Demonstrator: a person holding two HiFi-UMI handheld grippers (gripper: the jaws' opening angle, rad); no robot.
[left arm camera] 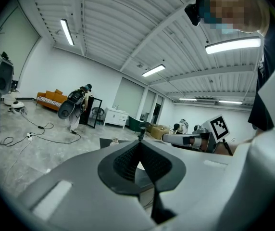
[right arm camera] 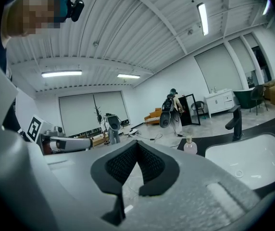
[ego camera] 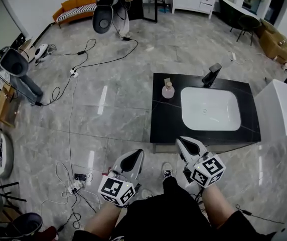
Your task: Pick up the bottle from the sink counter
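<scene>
Left gripper: jaws closed tip to tip, nothing between them; held over the floor, short of the black sink counter.
Bottle: upright on the counter's far left part, just left of the white basin; well apart from both grippers.
Right gripper: jaws pressed together, empty; tips at the counter's near edge.

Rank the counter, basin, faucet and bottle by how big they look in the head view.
1. Counter
2. Basin
3. Faucet and bottle: about alike, too close to rank.
</scene>
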